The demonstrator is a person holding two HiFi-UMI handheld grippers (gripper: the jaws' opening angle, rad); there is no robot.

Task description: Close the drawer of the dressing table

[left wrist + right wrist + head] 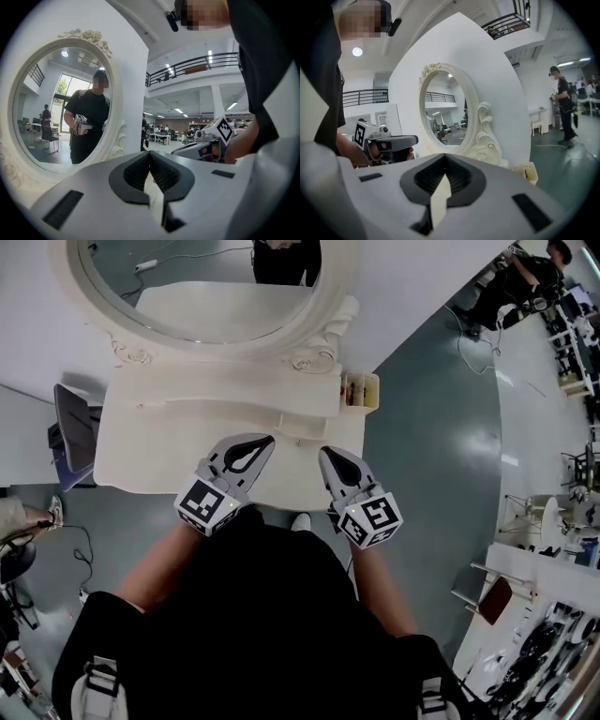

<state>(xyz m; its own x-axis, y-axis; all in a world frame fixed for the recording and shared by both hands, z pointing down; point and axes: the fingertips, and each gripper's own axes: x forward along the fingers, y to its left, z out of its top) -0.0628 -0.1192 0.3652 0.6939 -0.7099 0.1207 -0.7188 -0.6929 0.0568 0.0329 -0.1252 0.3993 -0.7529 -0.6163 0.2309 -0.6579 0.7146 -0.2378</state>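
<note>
Black-clad torso (253, 615) hides part of the desk (150, 451) front; left hand-held gripper (265, 440) and right hand-held gripper (324, 454) hover above, jaws together, empty.

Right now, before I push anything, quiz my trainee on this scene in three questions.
1. True or false: the left tool and the right tool are both shut and empty.
2. In the head view, the small open box stands at the dressing table's: A) left end, B) right end, C) front edge.
3. Fill in: behind the tabletop stands an oval ____.
Key: 1 true; 2 B; 3 mirror.
</note>
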